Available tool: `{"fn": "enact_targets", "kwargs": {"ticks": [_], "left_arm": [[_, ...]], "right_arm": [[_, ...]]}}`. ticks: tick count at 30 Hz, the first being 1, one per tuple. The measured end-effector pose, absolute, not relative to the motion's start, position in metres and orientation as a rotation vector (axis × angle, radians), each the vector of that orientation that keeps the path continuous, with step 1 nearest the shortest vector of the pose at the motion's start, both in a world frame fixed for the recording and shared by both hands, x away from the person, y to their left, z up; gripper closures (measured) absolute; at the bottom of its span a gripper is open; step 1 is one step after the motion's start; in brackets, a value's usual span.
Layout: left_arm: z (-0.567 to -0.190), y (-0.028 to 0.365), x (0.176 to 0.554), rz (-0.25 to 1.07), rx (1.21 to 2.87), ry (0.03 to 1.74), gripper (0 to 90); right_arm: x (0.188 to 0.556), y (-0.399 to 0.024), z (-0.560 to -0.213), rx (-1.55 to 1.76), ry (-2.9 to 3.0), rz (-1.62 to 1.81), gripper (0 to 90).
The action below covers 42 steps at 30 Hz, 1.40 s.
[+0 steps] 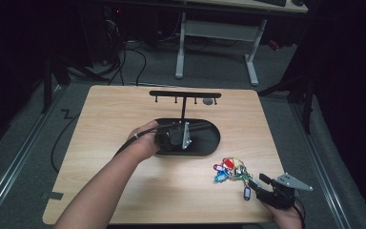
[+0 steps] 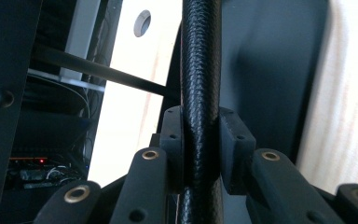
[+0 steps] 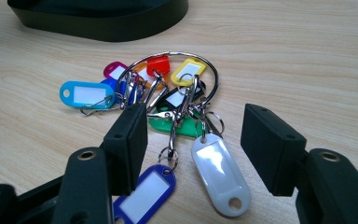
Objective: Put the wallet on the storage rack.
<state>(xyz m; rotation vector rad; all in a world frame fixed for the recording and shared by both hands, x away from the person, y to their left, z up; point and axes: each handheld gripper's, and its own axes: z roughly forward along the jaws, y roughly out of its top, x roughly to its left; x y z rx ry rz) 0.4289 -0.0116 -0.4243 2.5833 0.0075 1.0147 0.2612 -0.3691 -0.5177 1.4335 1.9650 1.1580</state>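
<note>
The right gripper [image 3: 193, 144] stands spread over the tags [image 3: 168, 107] on the table [image 1: 124, 109]; I'd lower it squarely onto the big ring [image 3: 212, 77]. Farther off, the left gripper [image 2: 200, 154] pinches the stand's post [image 2: 200, 70]; hold it steady.

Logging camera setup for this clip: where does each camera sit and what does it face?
High view: above the table, looking forward and down; forearm, both hands show.
Left gripper view: on the left gripper, shut on the stand's post.
Right gripper view: on the open right gripper, facing the key tags.
Shared: all show the stand's base.
</note>
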Motion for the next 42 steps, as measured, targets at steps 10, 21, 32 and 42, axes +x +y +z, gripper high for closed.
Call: {"fn": "enact_targets", "kwargs": {"ticks": [10,21,32,42], "left_arm": [[-0.440,-0.015,0.450,1.033,2.616,-0.014,74.4],[-0.453,-0.023,0.463,1.038,2.633,-0.065,74.3],[-0.468,-0.016,0.469,1.049,2.729,-0.041,73.4],[-0.475,-0.017,0.465,0.946,2.752,0.083,65.0]], "right_arm": [[0.263,-0.369,-0.519,1.429,1.972,1.161,41.5],[0.263,-0.370,-0.520,1.439,1.973,1.161,41.4],[0.263,-0.369,-0.521,1.444,1.975,1.163,41.5],[0.263,-0.368,-0.520,1.435,1.985,1.165,41.4]]}}
